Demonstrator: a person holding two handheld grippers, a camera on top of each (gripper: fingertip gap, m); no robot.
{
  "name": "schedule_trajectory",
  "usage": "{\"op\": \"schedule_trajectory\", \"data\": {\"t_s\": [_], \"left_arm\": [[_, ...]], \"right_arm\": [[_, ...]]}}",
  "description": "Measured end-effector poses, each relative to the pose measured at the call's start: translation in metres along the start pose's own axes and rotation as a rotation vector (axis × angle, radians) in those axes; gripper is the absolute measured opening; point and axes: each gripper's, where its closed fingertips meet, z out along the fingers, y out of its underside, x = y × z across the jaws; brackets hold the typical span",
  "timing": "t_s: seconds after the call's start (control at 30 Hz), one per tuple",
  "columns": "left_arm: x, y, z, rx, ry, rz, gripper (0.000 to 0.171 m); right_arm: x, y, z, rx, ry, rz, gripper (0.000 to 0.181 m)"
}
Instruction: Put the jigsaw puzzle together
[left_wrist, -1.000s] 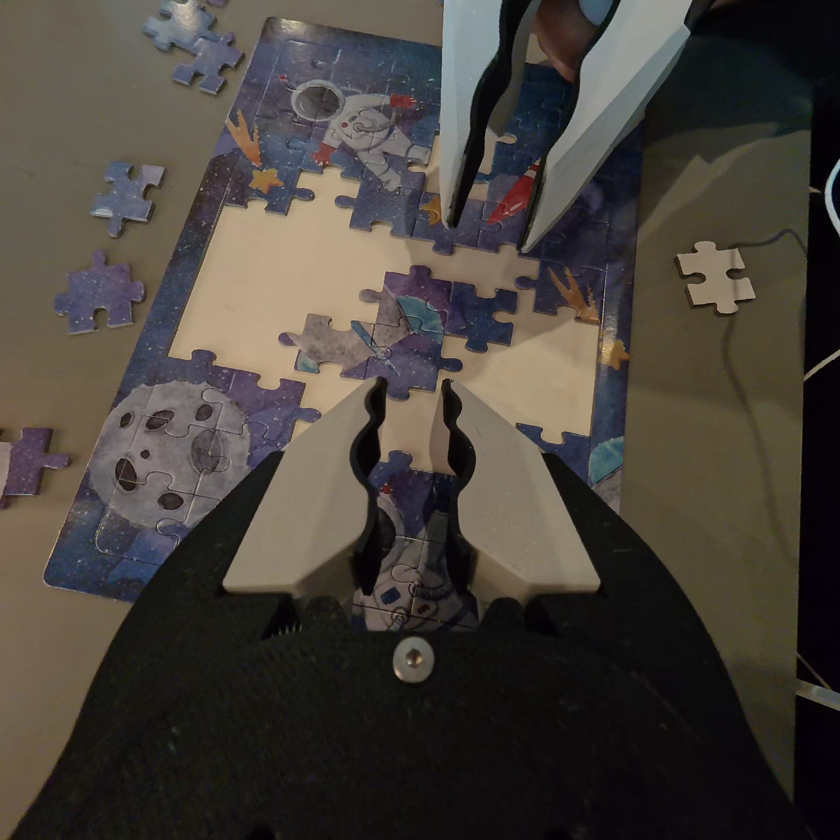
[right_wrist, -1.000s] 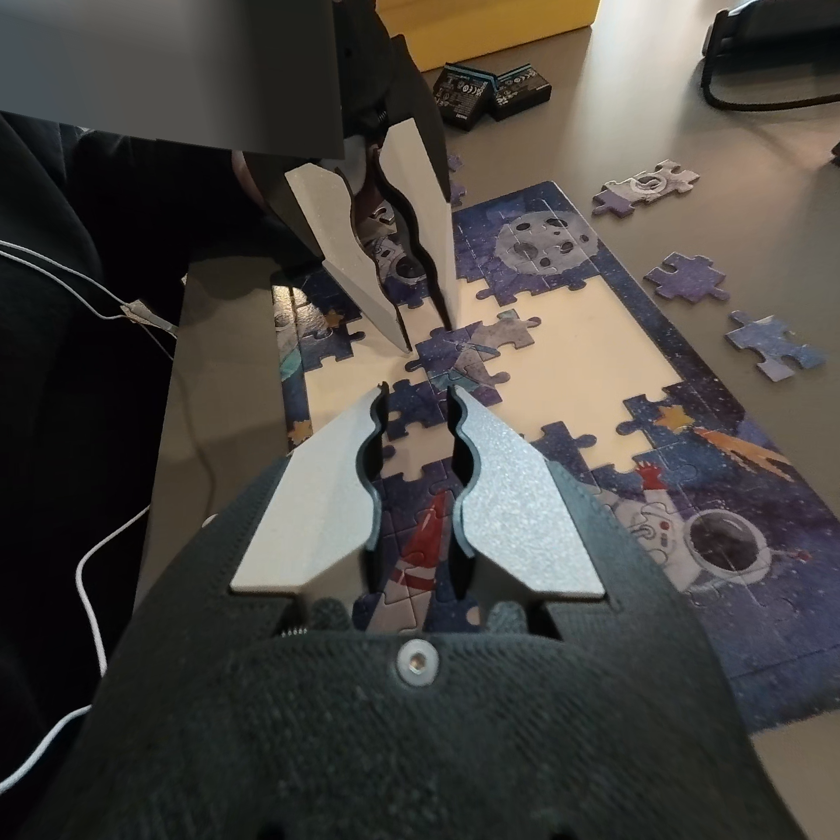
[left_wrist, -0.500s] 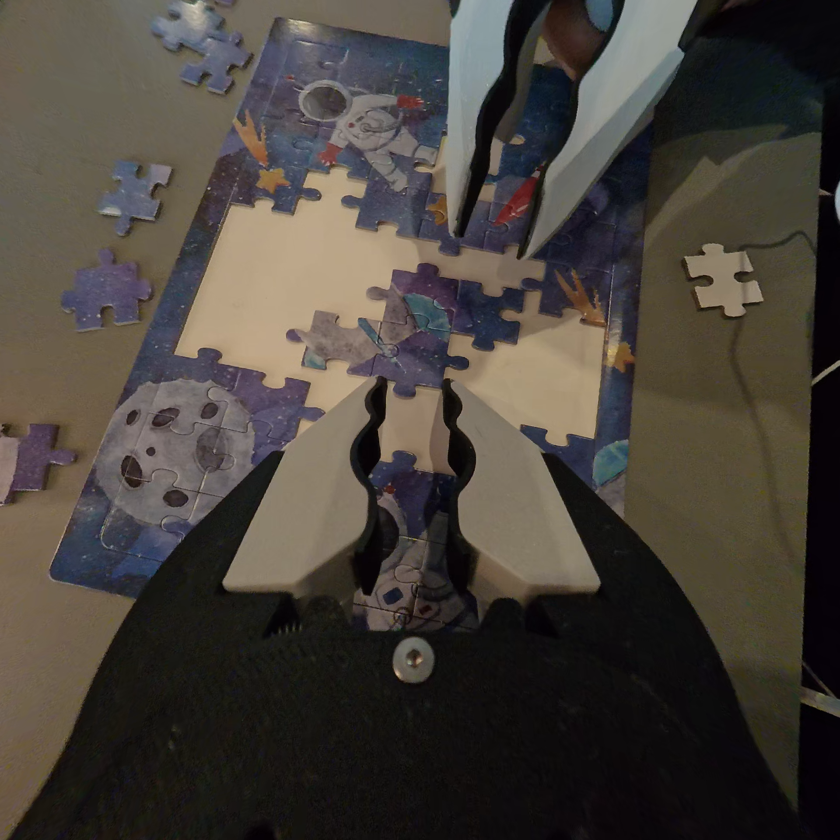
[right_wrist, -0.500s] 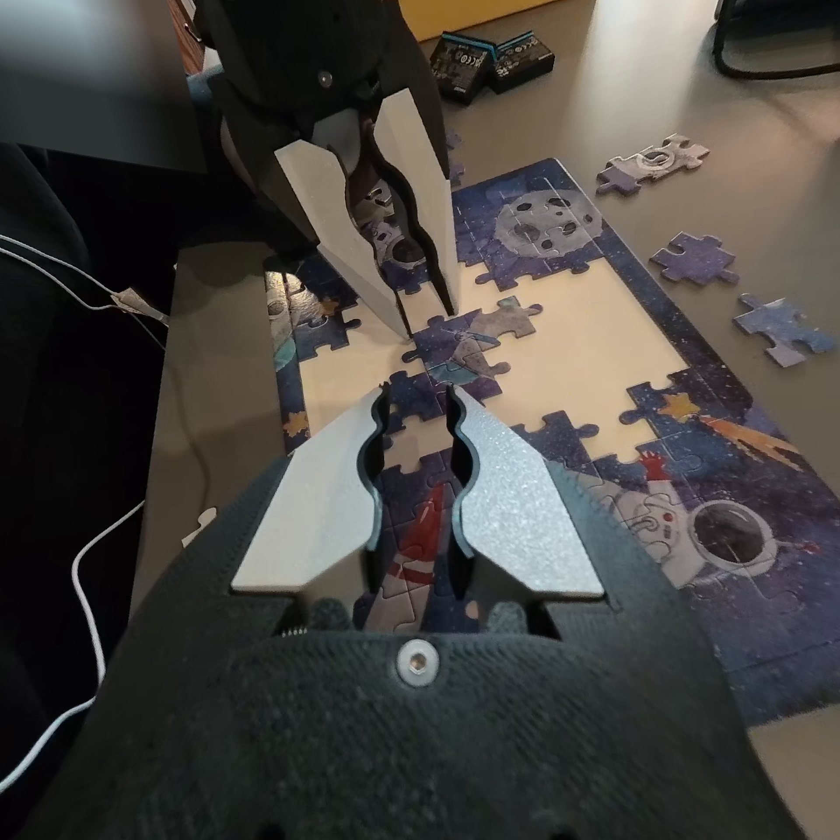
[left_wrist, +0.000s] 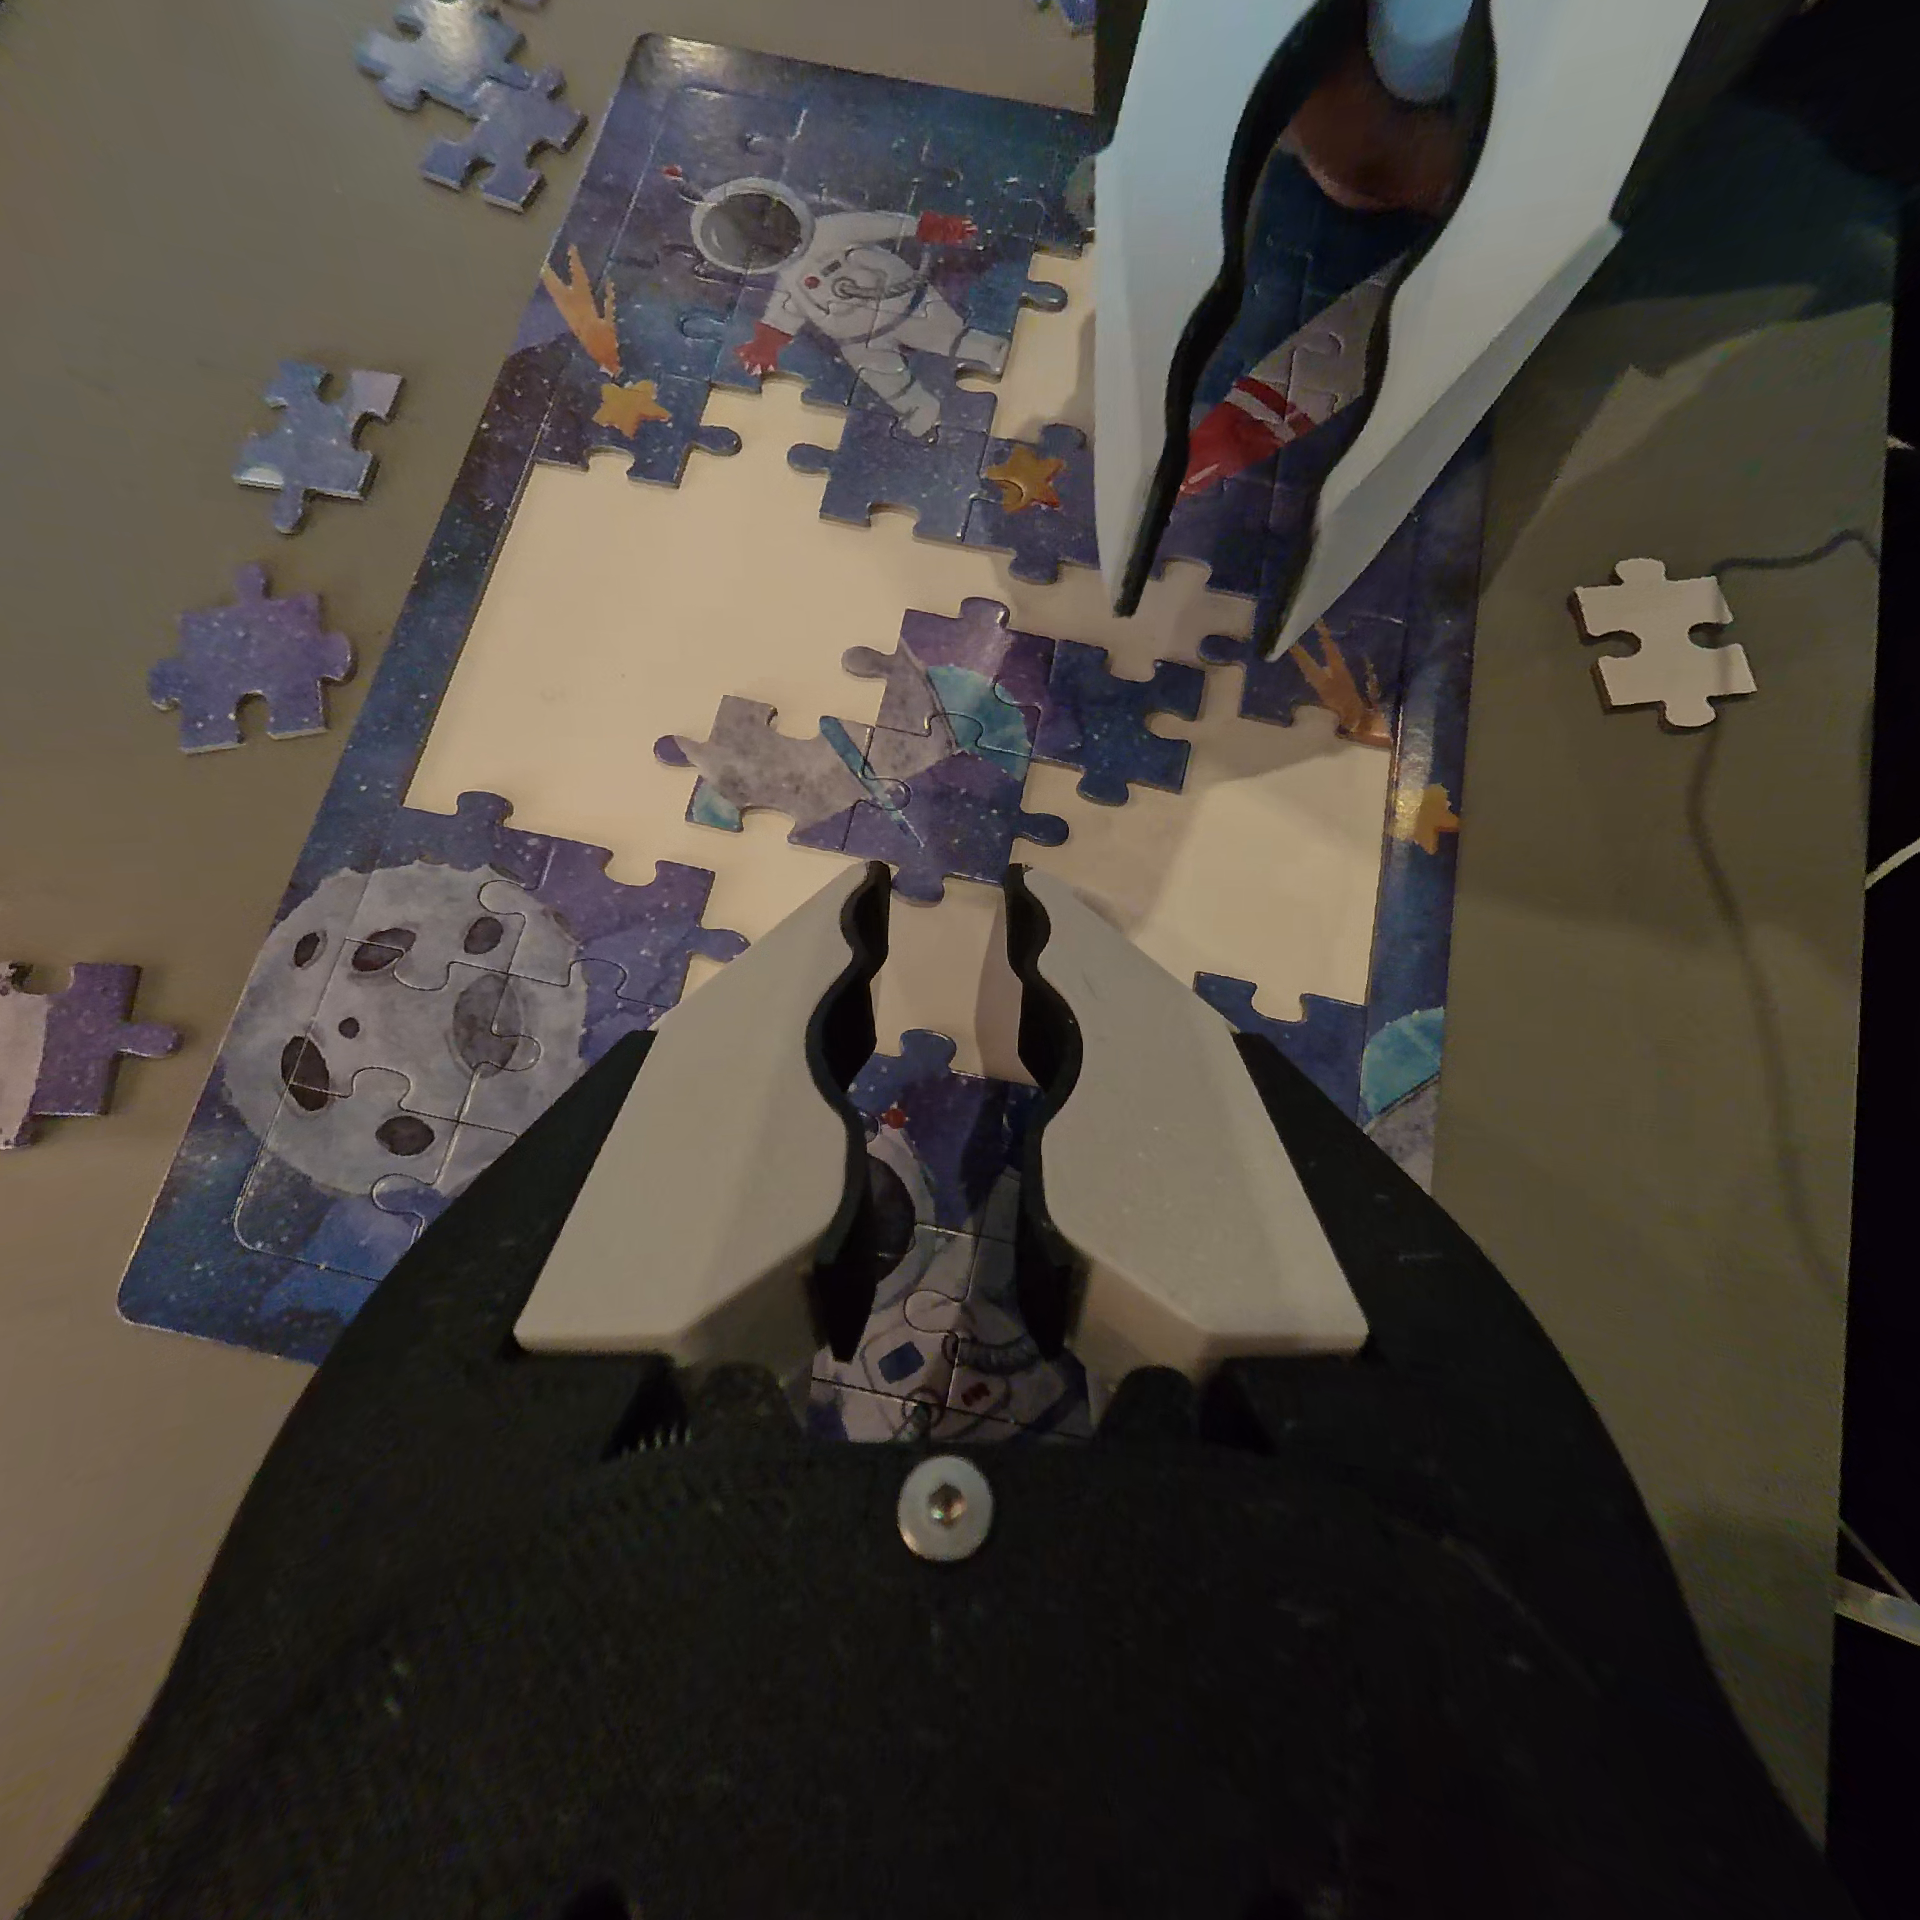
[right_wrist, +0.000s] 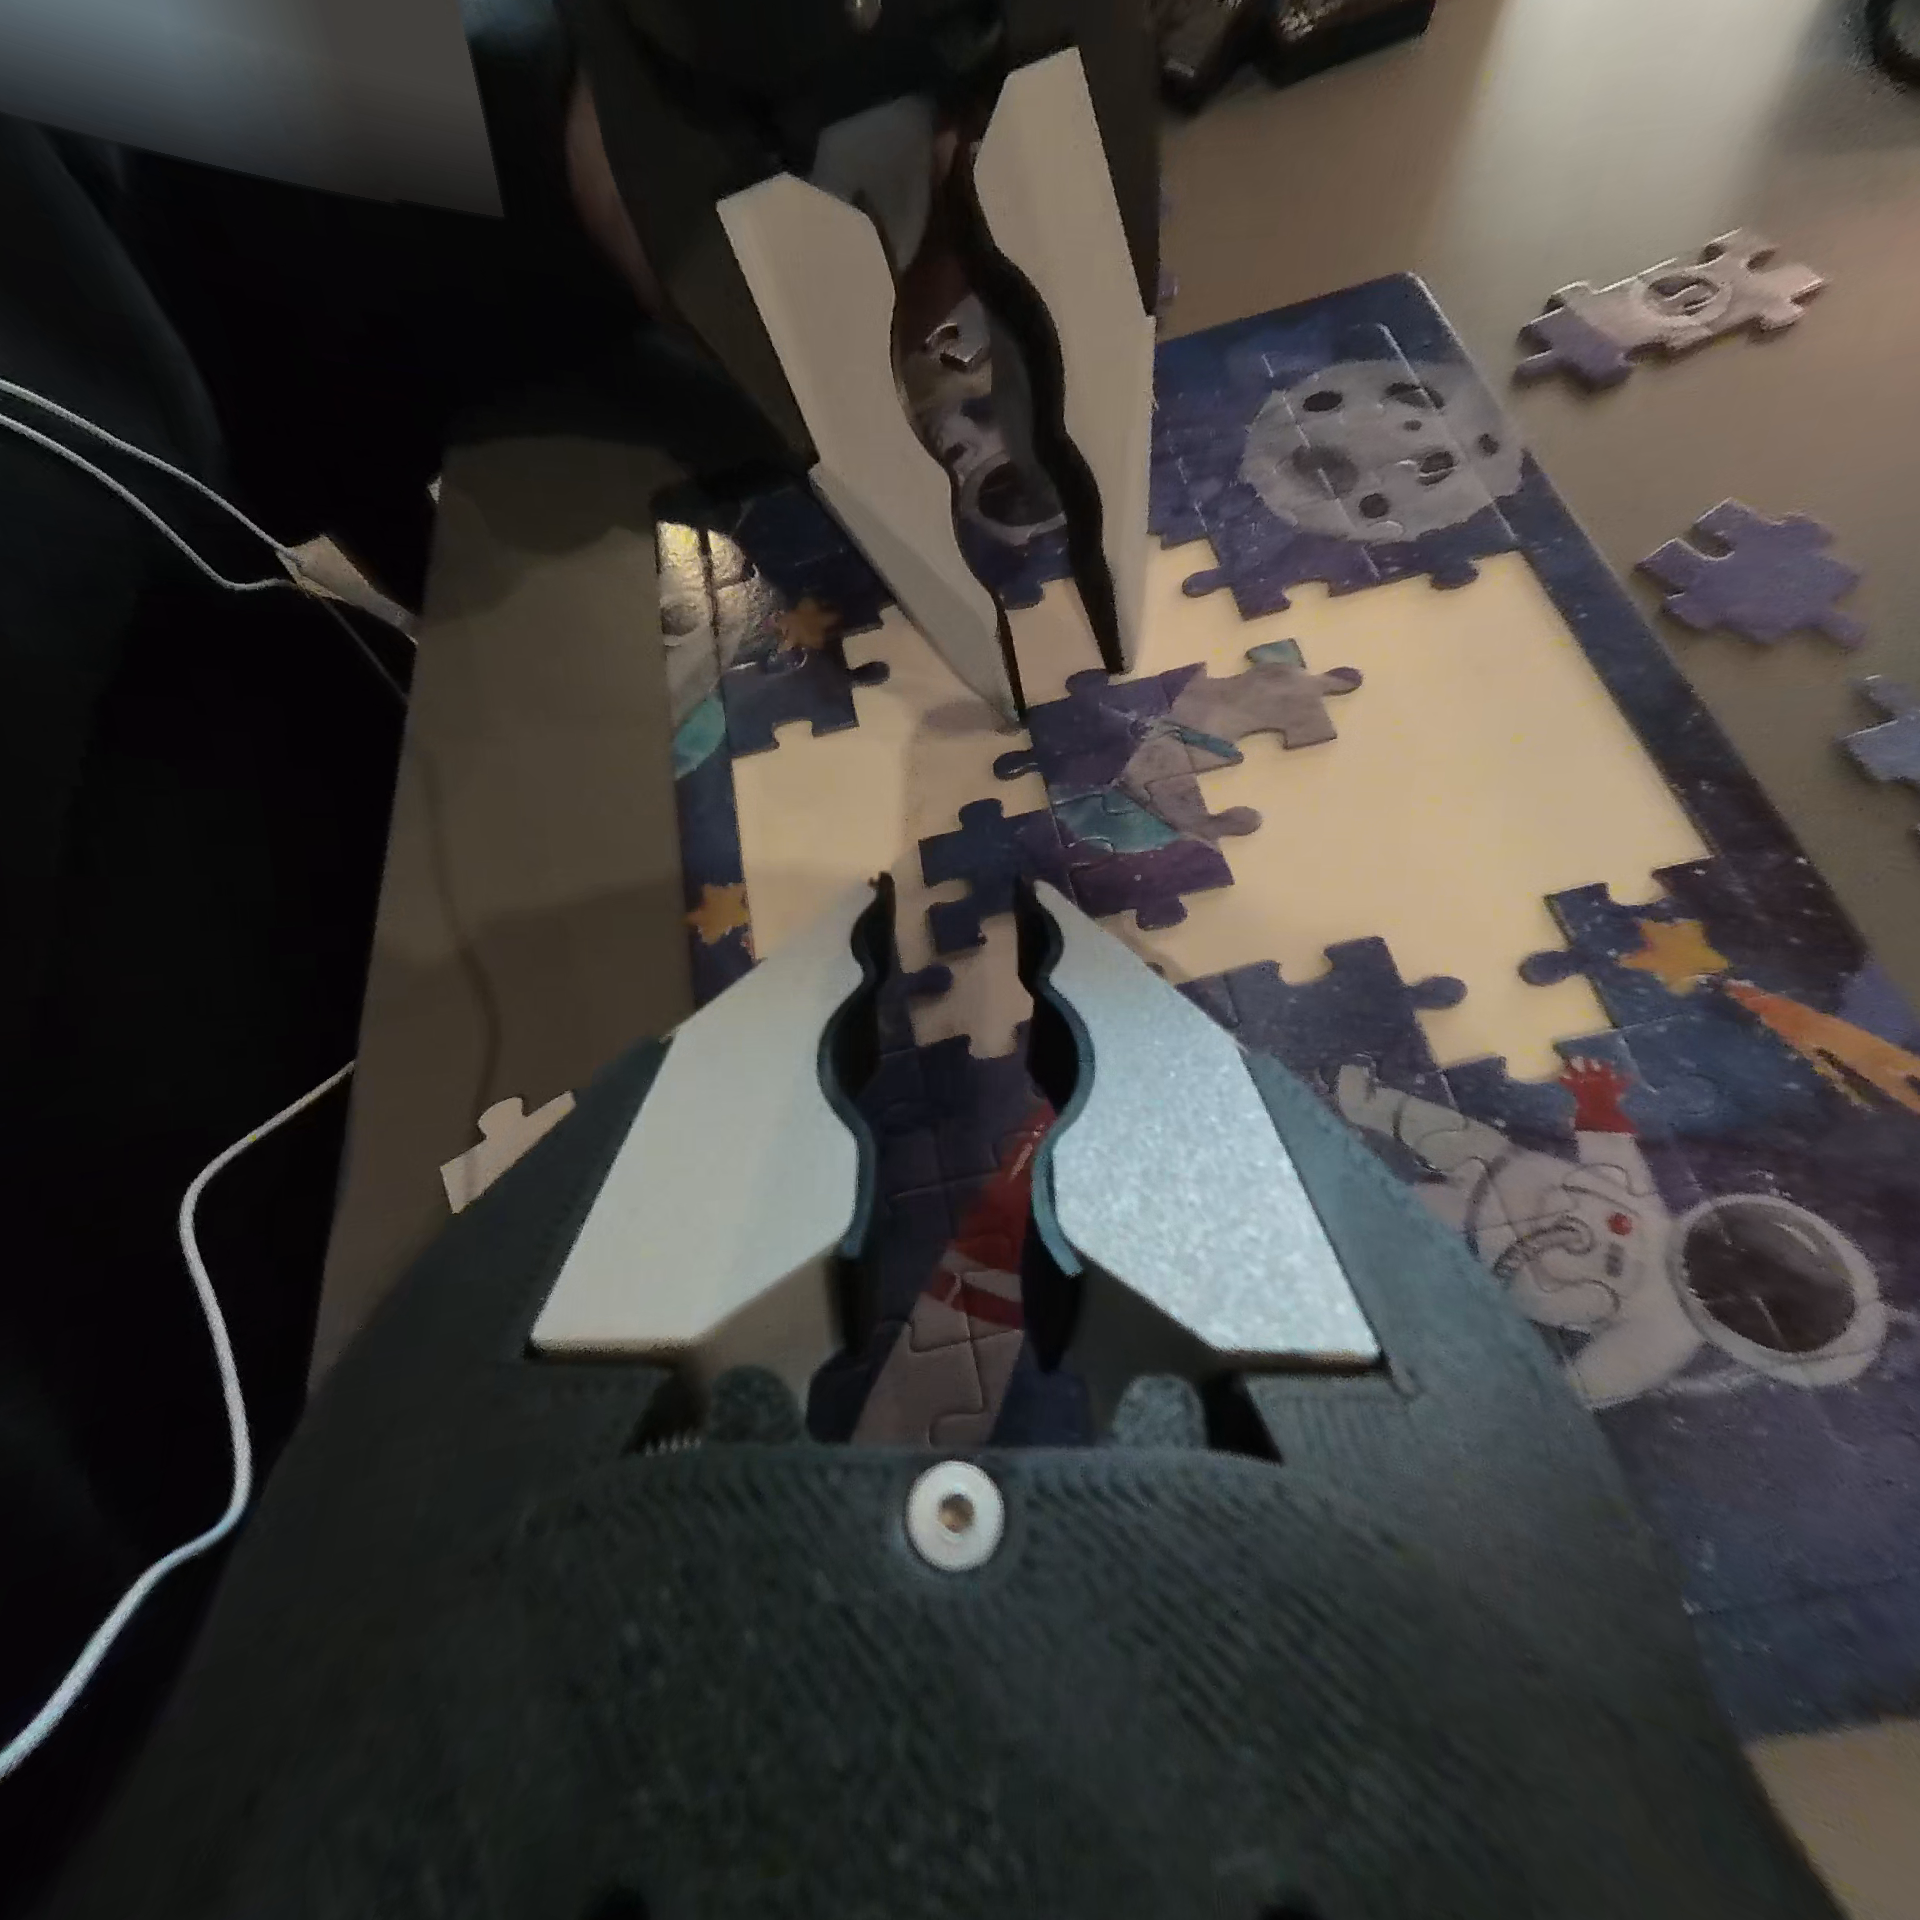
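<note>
The left hand-held gripper (left_wrist: 943, 883), grey-fingered on a black body, has its fingers spread with nothing between them; its tips sit just at the near edge of a loose cluster of joined purple-and-grey puzzle pieces (left_wrist: 914, 753) lying in the bare cream middle of the space-themed cardboard jigsaw puzzle (left_wrist: 582, 1049). The right hand-held gripper (right_wrist: 951, 899), of the same build, is also spread and empty, its tips over the dark blue piece at that cluster's other end and the rocket section of the puzzle below its fingers.

The puzzle lies flat on the grey-brown desk (left_wrist: 208, 312), with its border, cratered moon and 2 astronauts assembled and the centre still largely unfilled. 5 loose purple-blue pieces (left_wrist: 249, 675) lie on the desk beside the moon-side long edge, and 1 white face-down piece (left_wrist: 1662, 644) lies off the opposite edge. A white cable (right_wrist: 218, 1299) hangs past the desk edge.
</note>
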Motion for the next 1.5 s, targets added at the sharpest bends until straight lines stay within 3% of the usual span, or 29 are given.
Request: {"op": "schedule_trajectory", "data": {"t_s": [0.4, 1.5], "left_arm": [[0.0, 0.0, 0.0, -0.001, 0.001, -0.002, 0.02], [-0.002, 0.012, -0.006, 0.001, 0.021, -0.029, 0.021]], "right_arm": [[0.006, 0.011, 0.006, -0.071, 0.031, 0.017, 0.023], [0.009, 0.013, 0.007, -0.083, 0.056, -0.009, 0.016]]}}
